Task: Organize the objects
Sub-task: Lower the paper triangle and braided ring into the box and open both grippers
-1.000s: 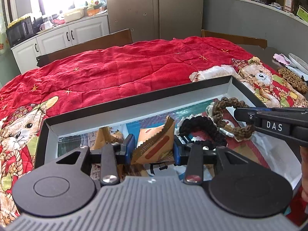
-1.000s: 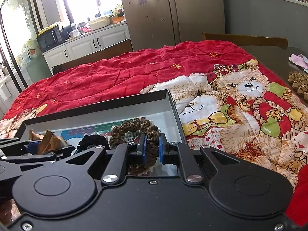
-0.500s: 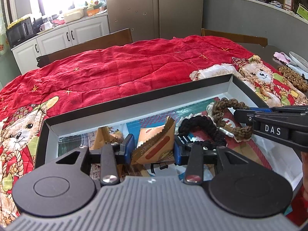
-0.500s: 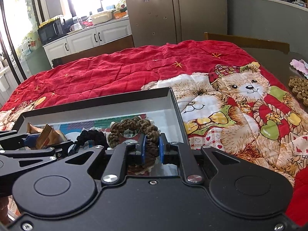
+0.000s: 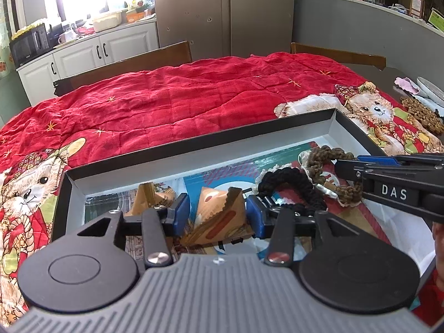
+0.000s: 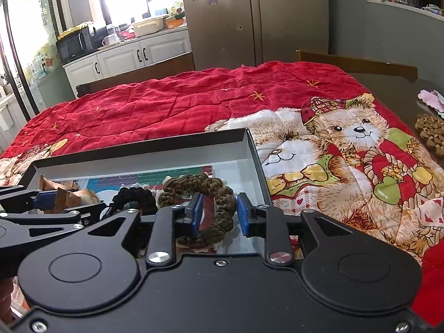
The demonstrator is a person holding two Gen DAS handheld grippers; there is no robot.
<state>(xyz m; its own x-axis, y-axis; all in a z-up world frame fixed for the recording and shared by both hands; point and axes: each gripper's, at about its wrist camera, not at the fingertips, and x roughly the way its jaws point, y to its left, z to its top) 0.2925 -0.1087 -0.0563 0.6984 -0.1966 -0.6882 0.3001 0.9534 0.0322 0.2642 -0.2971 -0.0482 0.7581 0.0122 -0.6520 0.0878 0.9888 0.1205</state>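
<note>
Lying flat, brown bracelet [image 6: 206, 191] sits between open right tool [image 6: 219, 213]; left tool [image 5: 217, 212] open.

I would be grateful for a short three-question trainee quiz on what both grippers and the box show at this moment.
1. True or false: the right gripper is clamped tight on the brown bracelet.
2. What sits between the left gripper's pads: A) tan paper packet, B) black bracelet, C) nothing?
3. Fill in: both bracelets lie inside the ____.

Key: 1 false, its jaws stand apart around the band; 2 A; 3 box.
</note>
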